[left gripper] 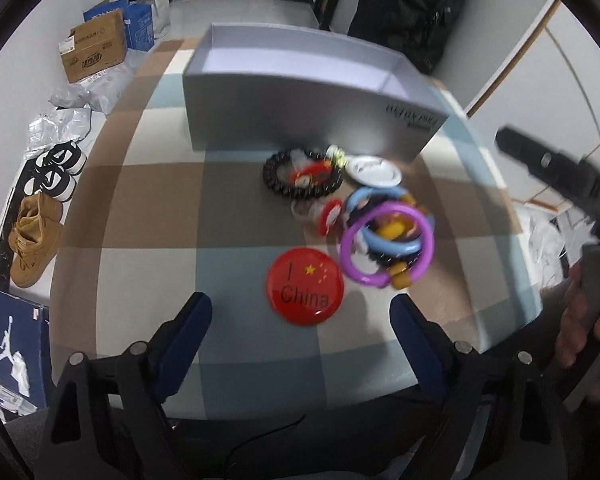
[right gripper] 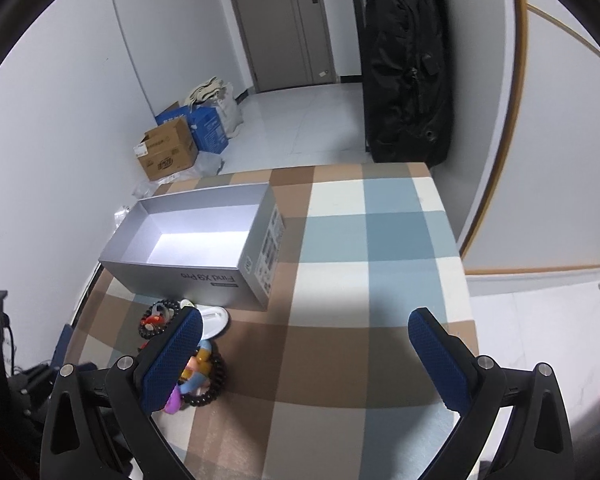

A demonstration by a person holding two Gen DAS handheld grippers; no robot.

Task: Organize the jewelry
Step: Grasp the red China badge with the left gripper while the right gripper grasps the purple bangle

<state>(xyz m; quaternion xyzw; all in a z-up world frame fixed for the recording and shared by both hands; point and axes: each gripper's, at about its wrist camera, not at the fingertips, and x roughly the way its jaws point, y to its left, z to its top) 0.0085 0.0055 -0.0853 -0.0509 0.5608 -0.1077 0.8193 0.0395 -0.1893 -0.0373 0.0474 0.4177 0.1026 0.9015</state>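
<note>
The left hand-held gripper [left gripper: 302,312] is hanging over the near part of the checked counter [left gripper: 148,200] with its jaws standing wide apart and gripping nothing; the red badge [left gripper: 305,286] is lying flat just beyond its tips. The right hand-held gripper [right gripper: 306,330] is likewise standing open and empty over bare cloth. The jewelry is sitting in a loose heap just in front of the grey box [left gripper: 300,116]: a purple ring [left gripper: 386,242] and a blue ring [left gripper: 388,222] are interlocking at the right, a black beaded bracelet [left gripper: 300,174] at the far left. The rings are probably light, stiff and slippery plastic, so pinching across the rim is advisable. The badge, being round, has no long axis (its lettering is reading upright toward the near side). The box is running lengthwise left to right, its open top facing up.
</note>
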